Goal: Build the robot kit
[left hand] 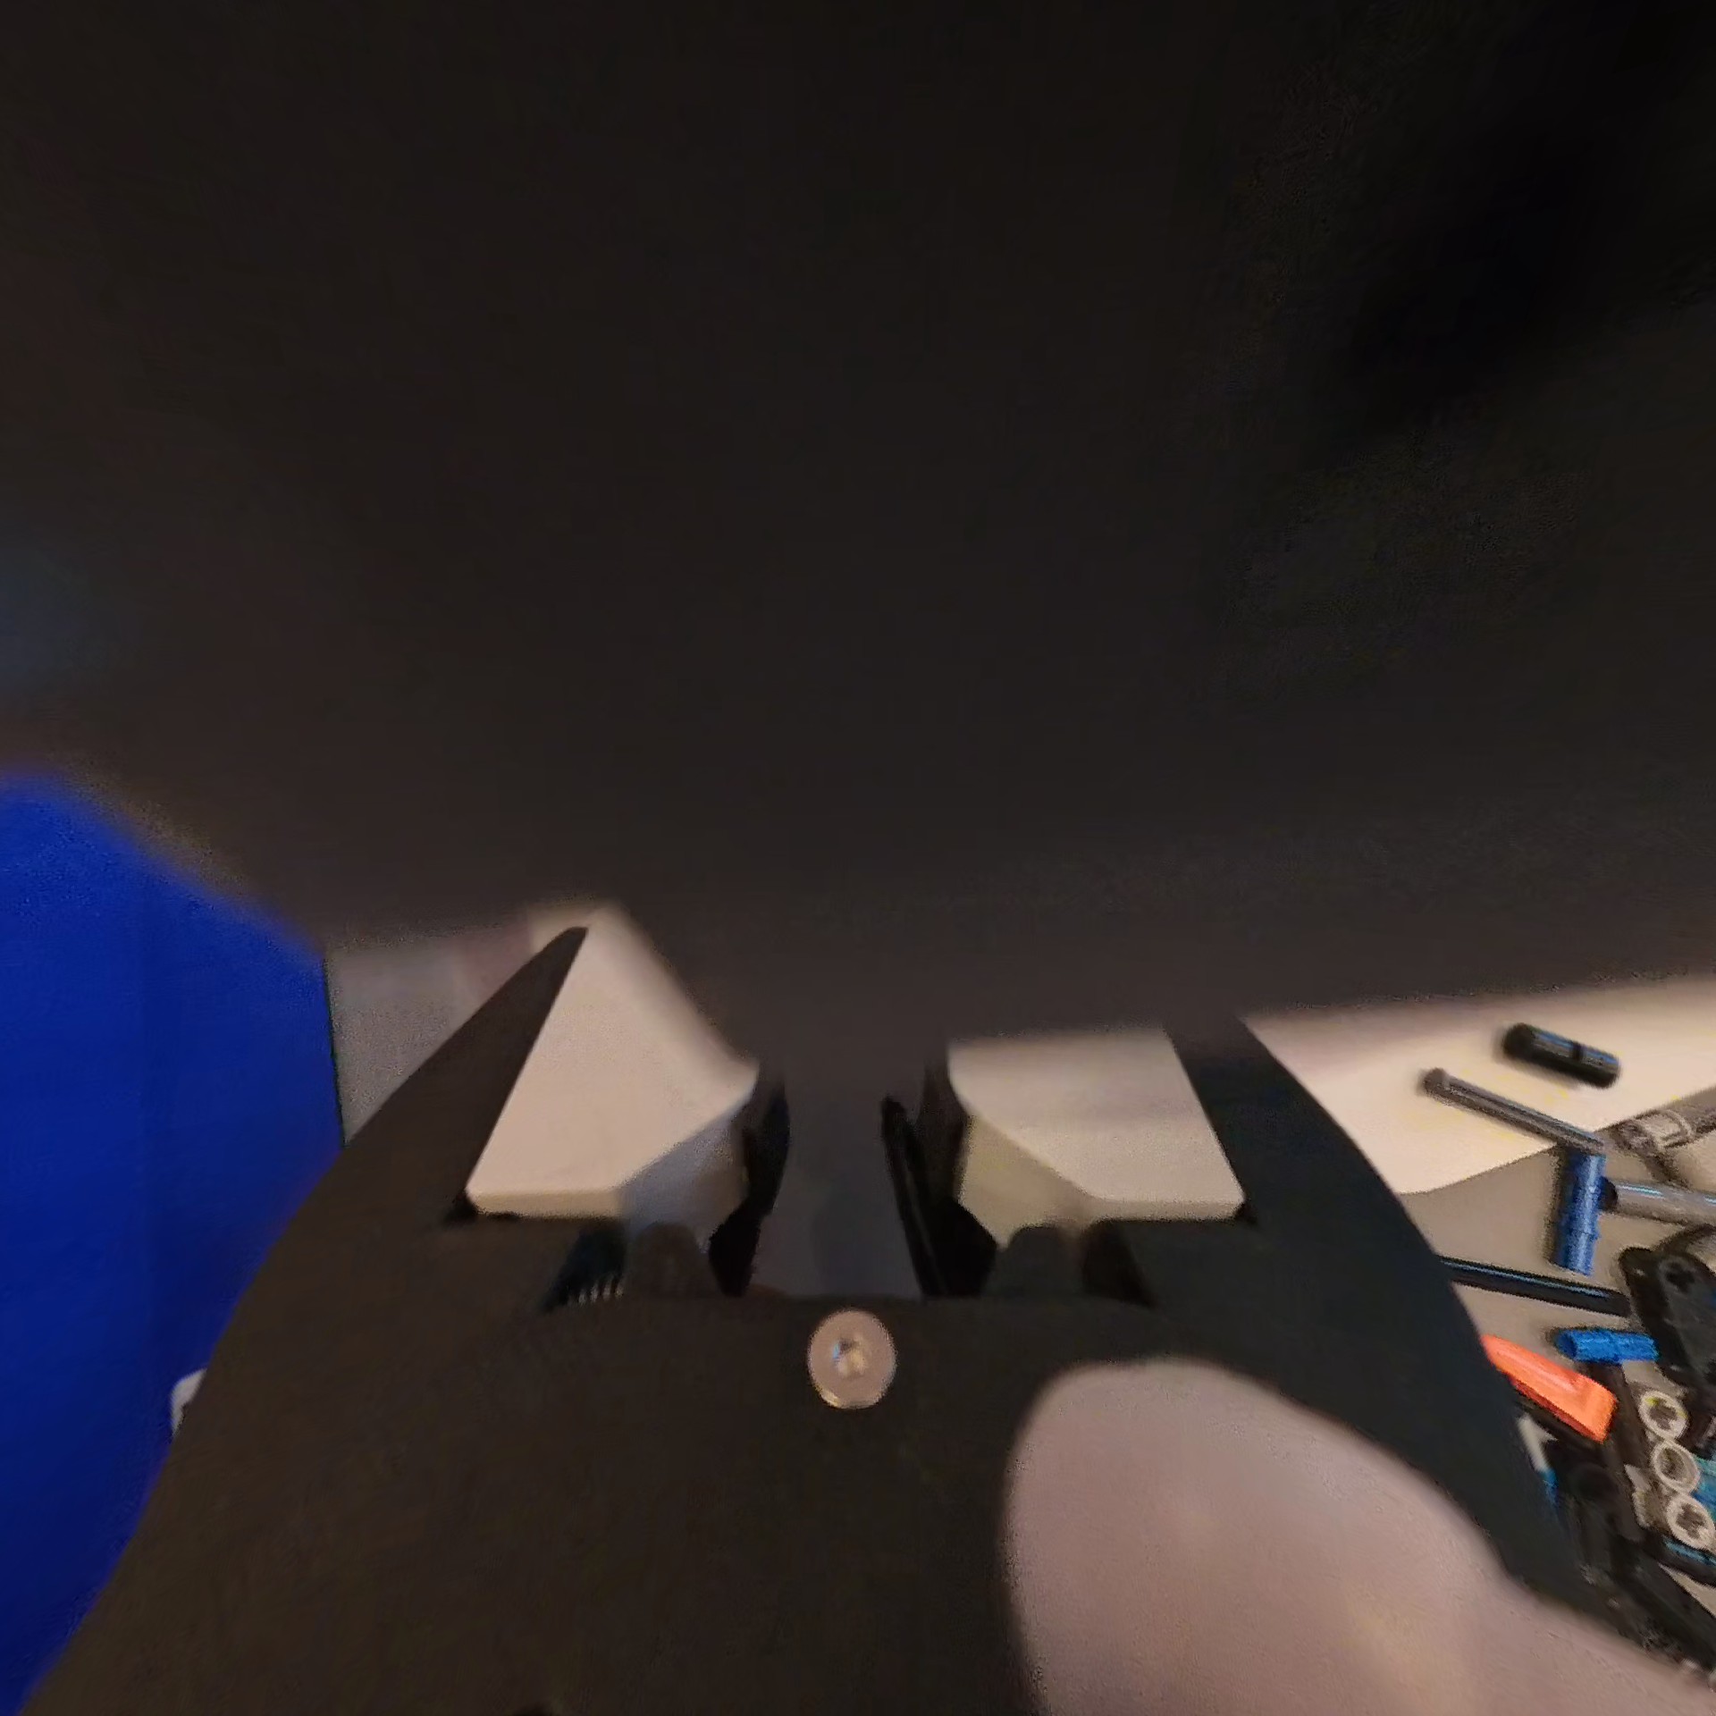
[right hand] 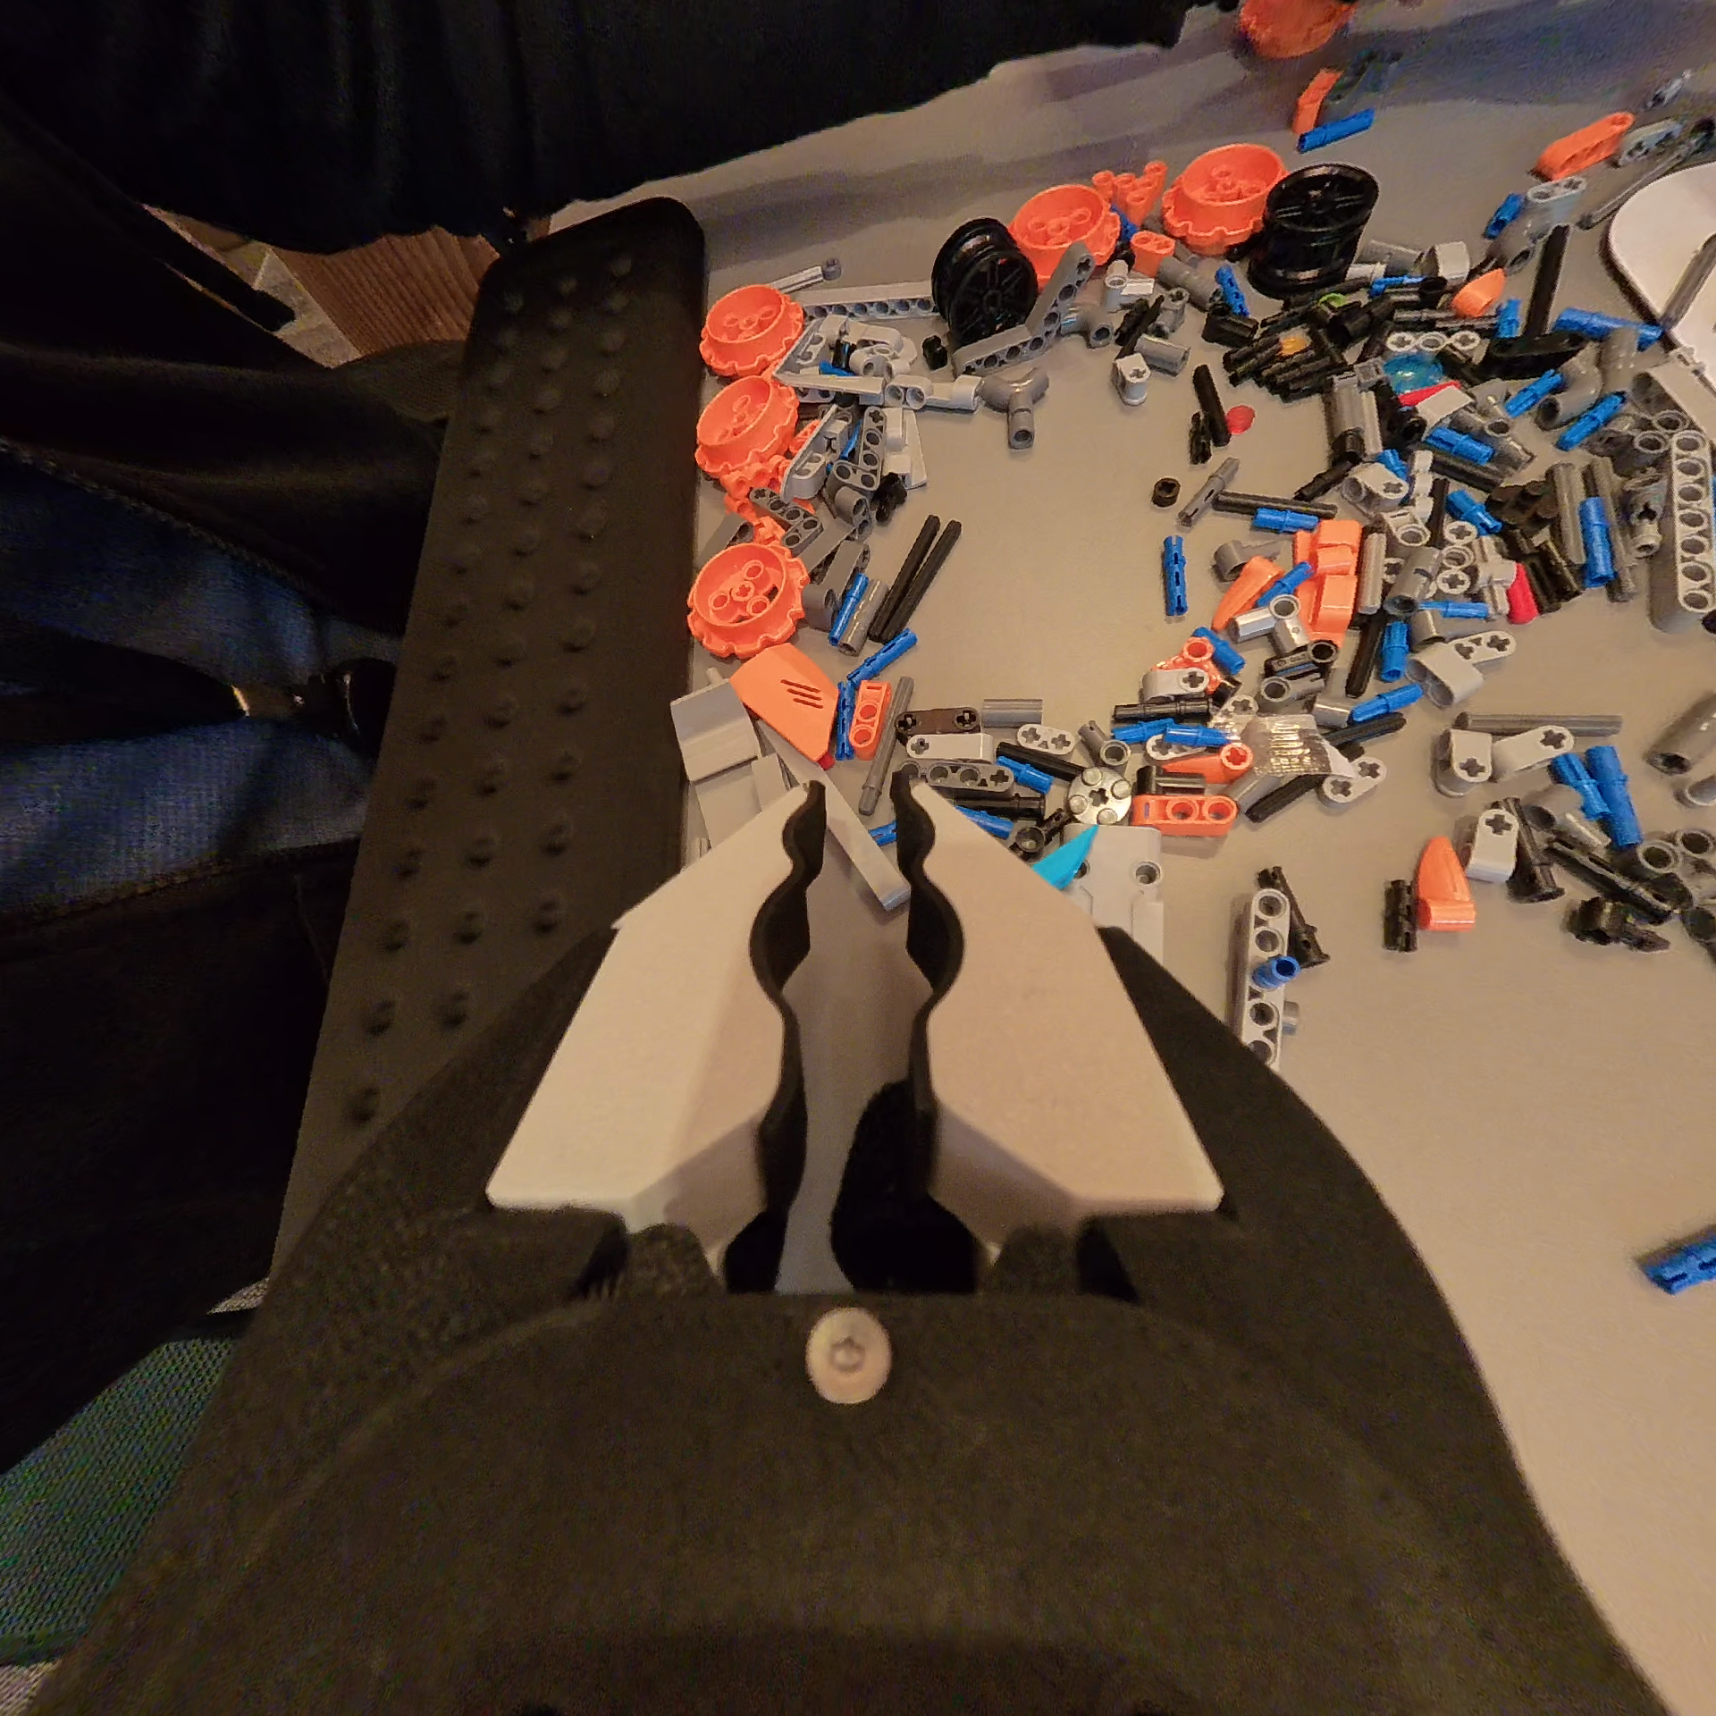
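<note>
From where I stand, the right gripper (right hand: 859,803) hangs low over the near left part of the grey tabletop (right hand: 1393,1207). Its pale fingers with wavy black pads are parted by only a narrow slit, and nothing is between them. Straight under the tips lies a light grey flat plastic strip (right hand: 868,859), slanting away to the near right. An orange angled panel with three slits (right hand: 785,692) is just beyond it to the left, and a small cyan pointed piece (right hand: 1068,859) is just to the right. The parts crowd close here, so there is little free room on either side of the strip.

A long black mat with raised dots (right hand: 557,604) runs along the tabletop's left edge. Orange toothed wheel hubs (right hand: 747,594) sit touching its side. Farther off are black spoked wheel rims (right hand: 984,279) and a thick scatter of grey, black and blue pins and beams.

The left gripper (left hand: 836,1142) is harder to read. A dark blurred mass fills most of its view and hides the fingertips, so I cannot tell whether it is parted or closed on anything. A blurred blue shape (left hand: 139,1114) sits at its left. On its right lie a short black pin (left hand: 1560,1054), a grey axle (left hand: 1504,1110) and a blue connector (left hand: 1579,1216), well clear of the fingers.
</note>
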`<action>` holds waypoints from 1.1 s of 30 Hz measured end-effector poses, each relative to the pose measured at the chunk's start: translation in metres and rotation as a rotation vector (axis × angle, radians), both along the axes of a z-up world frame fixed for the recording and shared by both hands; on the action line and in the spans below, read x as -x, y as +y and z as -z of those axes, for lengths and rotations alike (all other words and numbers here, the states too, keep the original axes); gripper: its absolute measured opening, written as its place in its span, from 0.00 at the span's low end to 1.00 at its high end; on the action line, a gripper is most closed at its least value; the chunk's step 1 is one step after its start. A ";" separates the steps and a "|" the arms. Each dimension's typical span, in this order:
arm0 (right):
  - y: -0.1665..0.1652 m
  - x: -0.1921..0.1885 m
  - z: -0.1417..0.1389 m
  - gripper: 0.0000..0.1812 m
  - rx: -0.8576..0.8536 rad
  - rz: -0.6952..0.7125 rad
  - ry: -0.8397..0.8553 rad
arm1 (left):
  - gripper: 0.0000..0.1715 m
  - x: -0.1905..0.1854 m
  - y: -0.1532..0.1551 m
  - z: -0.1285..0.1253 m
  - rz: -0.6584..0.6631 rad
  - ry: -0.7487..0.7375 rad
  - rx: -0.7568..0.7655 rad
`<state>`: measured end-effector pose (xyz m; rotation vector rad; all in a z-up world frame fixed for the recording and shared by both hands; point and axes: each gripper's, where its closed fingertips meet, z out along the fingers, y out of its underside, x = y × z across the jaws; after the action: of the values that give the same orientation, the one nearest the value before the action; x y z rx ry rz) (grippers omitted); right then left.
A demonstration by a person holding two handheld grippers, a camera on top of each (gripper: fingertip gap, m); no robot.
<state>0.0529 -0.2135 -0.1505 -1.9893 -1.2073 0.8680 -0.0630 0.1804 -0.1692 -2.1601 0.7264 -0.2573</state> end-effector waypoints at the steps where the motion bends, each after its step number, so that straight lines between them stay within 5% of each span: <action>1: 0.000 0.000 0.000 0.08 0.000 -0.001 -0.001 | 0.12 0.002 0.000 0.001 -0.006 0.005 -0.004; 7: 0.000 0.000 0.001 0.08 0.003 0.001 -0.004 | 0.17 0.011 -0.001 0.004 -0.037 0.020 -0.038; 13: -0.001 0.001 0.002 0.08 0.003 -0.006 -0.007 | 0.33 0.009 -0.013 0.004 0.061 0.049 -0.054; 19: 0.009 -0.002 -0.009 0.07 -0.078 0.025 0.002 | 0.31 0.006 -0.032 -0.005 0.114 0.042 -0.071; 25: 0.084 -0.018 -0.053 0.12 -0.339 0.251 -0.128 | 0.33 -0.002 -0.051 -0.013 0.197 -0.016 -0.038; 28: 0.148 -0.045 -0.066 0.19 -0.440 0.472 -0.245 | 0.23 -0.025 -0.078 -0.033 0.309 -0.118 -0.062; 33: 0.203 -0.062 -0.069 0.21 -0.405 0.612 -0.145 | 0.39 -0.061 -0.088 -0.046 0.377 -0.176 -0.119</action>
<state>0.1152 -0.0107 -0.0820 -1.9264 -0.6966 0.1601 -0.0016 0.0921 -0.1230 -1.8502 1.0169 -0.5779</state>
